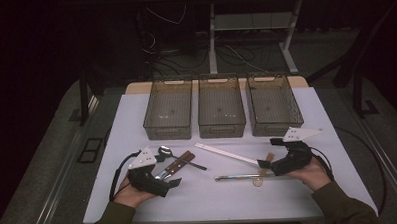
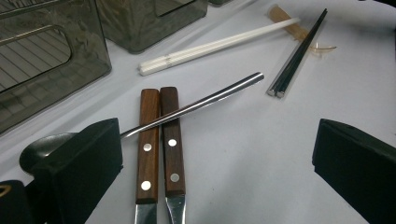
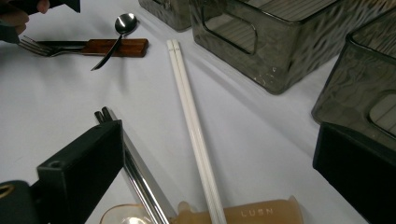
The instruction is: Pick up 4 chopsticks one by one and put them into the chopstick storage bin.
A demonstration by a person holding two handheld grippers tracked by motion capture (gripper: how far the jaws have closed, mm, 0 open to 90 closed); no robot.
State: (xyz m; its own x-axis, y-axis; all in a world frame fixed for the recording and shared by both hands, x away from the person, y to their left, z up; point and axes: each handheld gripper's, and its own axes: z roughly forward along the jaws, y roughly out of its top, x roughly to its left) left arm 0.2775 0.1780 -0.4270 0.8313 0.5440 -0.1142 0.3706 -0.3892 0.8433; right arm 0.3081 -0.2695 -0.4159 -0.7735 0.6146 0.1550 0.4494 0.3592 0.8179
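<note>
On the white table point(image 1: 139, 204) — left tongs point(image 1: 170, 183) and right tongs point(image 1: 266, 150) agape, both empty

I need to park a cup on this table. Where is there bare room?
Bare: the near strip between the left gripper and right gripper, and the far-left corner beside the left bin. Crowded: the middle band, with the spoon, white chopsticks and metal chopsticks.

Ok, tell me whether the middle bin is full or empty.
Empty. In the high view the middle bin shows only its bare ribbed floor; the cutlery all lies on the table in front of it.
</note>
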